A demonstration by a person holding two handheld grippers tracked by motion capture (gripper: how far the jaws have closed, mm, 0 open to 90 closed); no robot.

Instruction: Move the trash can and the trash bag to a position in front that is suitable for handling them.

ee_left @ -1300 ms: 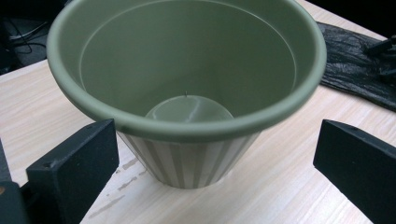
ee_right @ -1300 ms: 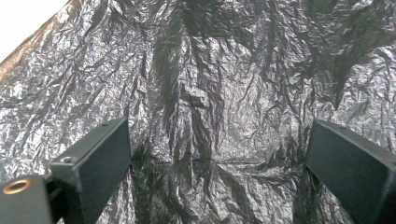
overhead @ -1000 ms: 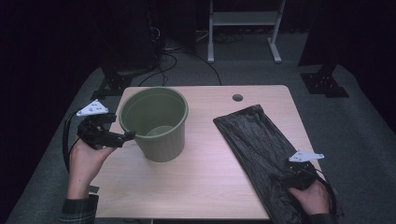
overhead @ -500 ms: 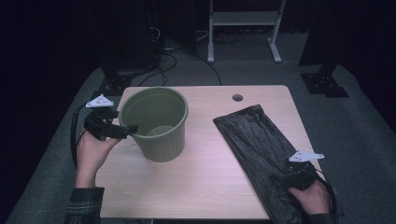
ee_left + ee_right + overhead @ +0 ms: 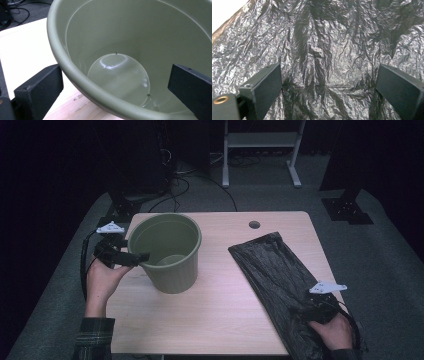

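Note:
An empty olive-green plastic bucket (image 5: 170,255) stands upright on the left half of the wooden table (image 5: 225,310). My left gripper (image 5: 139,256) is open at its left rim. In the left gripper view one jaw is outside the bucket (image 5: 120,50) wall and the other inside, so the left gripper (image 5: 116,92) straddles the rim without squeezing it. A crumpled black plastic bag (image 5: 280,270) lies flat on the right half of the table. My right gripper (image 5: 302,310) hovers open at the bag's near end, and the bag (image 5: 324,37) spreads between the jaws of the right gripper (image 5: 329,92).
A round cable hole (image 5: 254,224) sits near the table's far edge. Behind the table stand a white frame (image 5: 260,150), floor cables (image 5: 175,170) and a black stand base (image 5: 345,210). Bare wood lies between bucket and bag.
My left gripper has moved forward and right, up to the bucket's rim, and now has one jaw over it. The right gripper has hardly moved.

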